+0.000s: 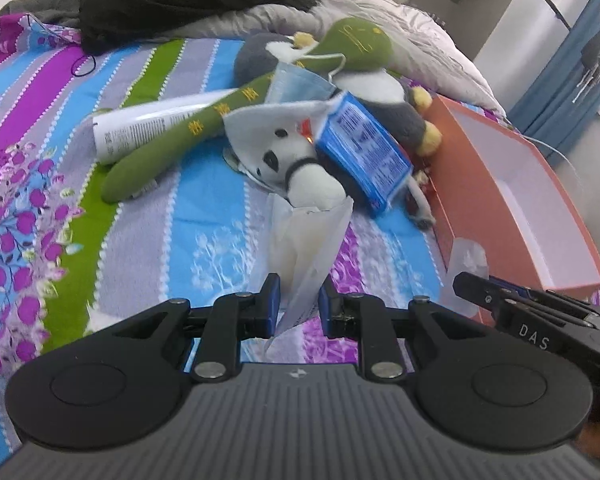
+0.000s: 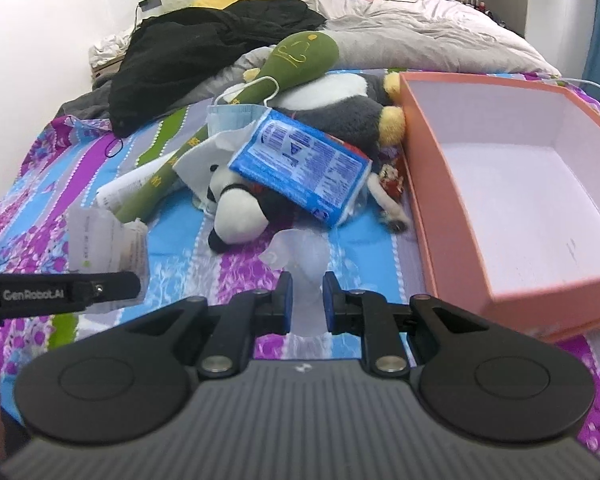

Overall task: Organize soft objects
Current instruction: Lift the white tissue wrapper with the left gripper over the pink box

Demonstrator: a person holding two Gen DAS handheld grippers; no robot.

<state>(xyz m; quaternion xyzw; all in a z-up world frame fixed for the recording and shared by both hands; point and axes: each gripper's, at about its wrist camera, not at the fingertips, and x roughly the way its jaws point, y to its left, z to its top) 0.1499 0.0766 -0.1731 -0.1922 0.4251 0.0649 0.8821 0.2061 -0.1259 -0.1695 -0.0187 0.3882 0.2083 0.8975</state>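
L tool clamped on white wrapper, R tool on clear plastic.

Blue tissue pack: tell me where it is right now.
The blue tissue pack lies in the middle of the pile on the striped bedsheet, leaning on the panda plush, just left of the open orange box in the right wrist view.
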